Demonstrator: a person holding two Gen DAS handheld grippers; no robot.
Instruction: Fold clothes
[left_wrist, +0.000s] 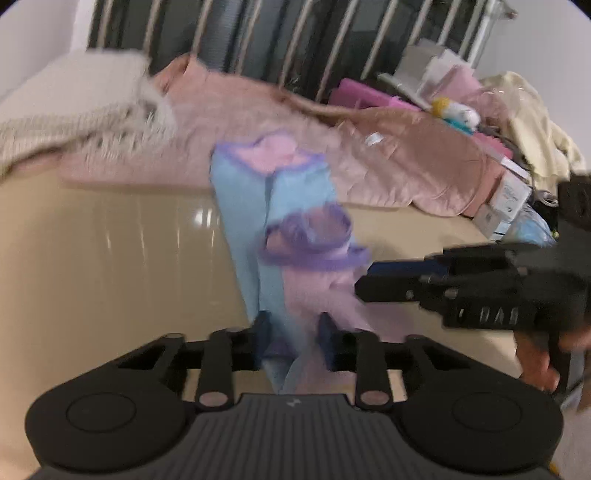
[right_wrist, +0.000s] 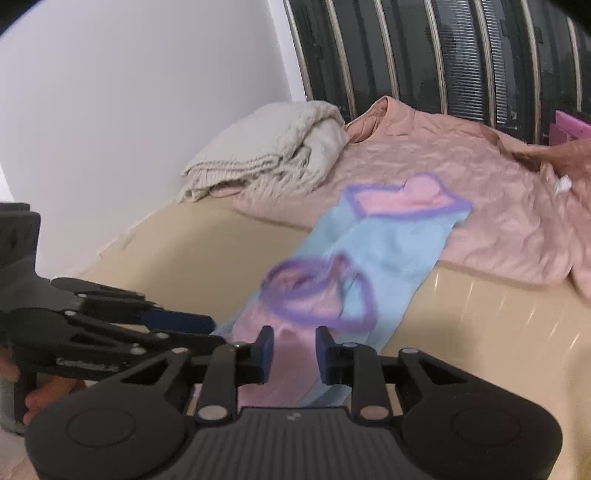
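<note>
Left wrist view: my left gripper (left_wrist: 293, 341) has its jaws narrow with the blue-pink garment (left_wrist: 291, 229) running between them; blur hides whether the pads press on it, so I cannot tell if I hold it. The garment, purple-trimmed, lies folded lengthwise from the near edge of the beige tabletop (left_wrist: 110, 258) toward the pink quilted garment (left_wrist: 388, 162) at the far edge. Only this view shows the clutter at the far right corner: white boxes (left_wrist: 506, 206), a cream cloth (left_wrist: 535, 125), a yellow-white toy (left_wrist: 454, 110). My right gripper (left_wrist: 364, 278) comes in from the right, level, tips beside the garment. Right wrist view: right gripper (right_wrist: 293, 354) jaws narrow, pink end of the garment (right_wrist: 380, 254) between them, contact blurred, cannot tell. This view shows the cream knit blanket (right_wrist: 273, 155) sharply at the far left corner, against the white wall (right_wrist: 147, 92). Left gripper (right_wrist: 207, 321) enters from the left, angled down, my hand (right_wrist: 37, 398) on its handle.
</note>
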